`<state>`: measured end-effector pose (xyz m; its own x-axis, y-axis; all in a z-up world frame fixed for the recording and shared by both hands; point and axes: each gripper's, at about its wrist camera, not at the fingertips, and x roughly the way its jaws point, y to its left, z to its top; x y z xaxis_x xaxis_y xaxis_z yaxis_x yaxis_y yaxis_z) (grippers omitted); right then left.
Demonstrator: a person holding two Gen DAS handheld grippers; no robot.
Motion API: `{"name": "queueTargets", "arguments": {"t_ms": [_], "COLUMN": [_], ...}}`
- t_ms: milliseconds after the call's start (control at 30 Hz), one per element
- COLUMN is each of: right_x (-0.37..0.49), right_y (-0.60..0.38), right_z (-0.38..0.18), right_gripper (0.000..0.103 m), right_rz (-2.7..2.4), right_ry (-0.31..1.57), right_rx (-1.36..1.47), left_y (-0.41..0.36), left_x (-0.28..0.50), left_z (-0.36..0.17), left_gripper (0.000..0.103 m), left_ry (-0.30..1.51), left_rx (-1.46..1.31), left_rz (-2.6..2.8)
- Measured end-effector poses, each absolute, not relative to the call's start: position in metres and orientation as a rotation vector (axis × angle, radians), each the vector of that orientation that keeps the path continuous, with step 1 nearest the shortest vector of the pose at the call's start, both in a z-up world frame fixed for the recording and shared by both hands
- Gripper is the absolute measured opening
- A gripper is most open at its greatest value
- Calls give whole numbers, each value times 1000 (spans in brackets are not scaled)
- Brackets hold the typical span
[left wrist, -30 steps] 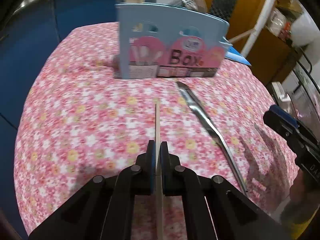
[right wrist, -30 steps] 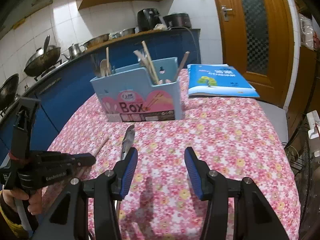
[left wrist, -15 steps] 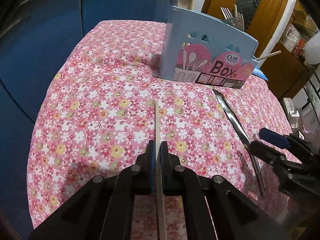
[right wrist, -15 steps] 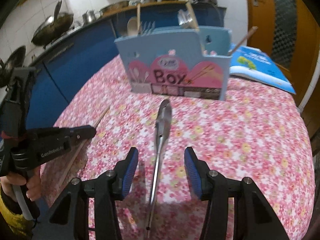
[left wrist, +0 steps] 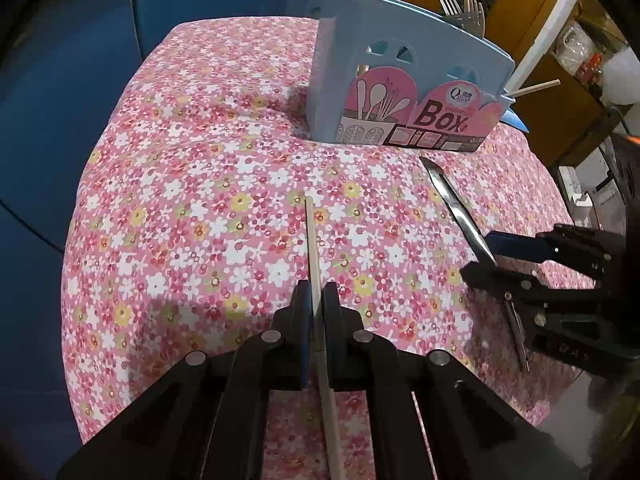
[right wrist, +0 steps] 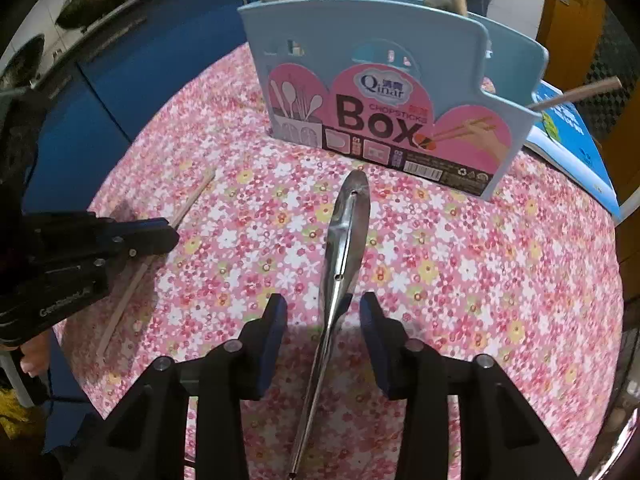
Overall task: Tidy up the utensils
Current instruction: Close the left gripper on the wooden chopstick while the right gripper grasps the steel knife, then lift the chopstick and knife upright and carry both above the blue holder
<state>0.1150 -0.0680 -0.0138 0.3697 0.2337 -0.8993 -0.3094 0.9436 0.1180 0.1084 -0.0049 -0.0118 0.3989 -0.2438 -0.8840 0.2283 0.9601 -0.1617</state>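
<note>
My left gripper (left wrist: 316,300) is shut on a wooden chopstick (left wrist: 312,240) that lies along the floral tablecloth; both also show in the right wrist view, the gripper (right wrist: 160,236) and the chopstick (right wrist: 188,204). My right gripper (right wrist: 322,320) is open, its jaws either side of a steel knife-like utensil (right wrist: 344,240) lying on the cloth; the utensil (left wrist: 460,212) also shows in the left wrist view. The light blue utensil box (right wrist: 380,92) stands behind them, holding forks, spoons and chopsticks; in the left wrist view the box (left wrist: 400,92) is ahead and to the right.
The table with the pink floral cloth (right wrist: 500,260) drops off at its left and near edges. A blue book (right wrist: 568,128) lies at the right behind the box. Blue cabinets (left wrist: 60,80) stand left of the table.
My right gripper has moved forward and down over the steel utensil, so its jaws now straddle the handle. My left gripper still holds the chopstick and has shifted slightly.
</note>
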Motion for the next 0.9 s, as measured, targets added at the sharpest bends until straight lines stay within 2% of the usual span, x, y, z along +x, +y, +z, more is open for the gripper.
{"name": "queueTargets", "arguments": {"t_ms": [67,400,633,900], "right_x": [120,109,77,53], "right_y": [-68,-92,-114,-127], "right_z": [-14,-10,19,55], "right_gripper": [21,19,19,19], "right_rz": [332,363,382,294], "right_ry": [1151,1096,886,643], "right_rx": [-89,115,212,196], "left_y": [-4,16,24,13], "left_x": [109,98,73,64], "left_z": [-12,-3,32,75], "left_gripper": [5,3,2,2], "left_ry": [1122,1039,850,663], "left_rx": [-23,-175,-228,-232], "left_rz": [-304,-350,-366,-367]}}
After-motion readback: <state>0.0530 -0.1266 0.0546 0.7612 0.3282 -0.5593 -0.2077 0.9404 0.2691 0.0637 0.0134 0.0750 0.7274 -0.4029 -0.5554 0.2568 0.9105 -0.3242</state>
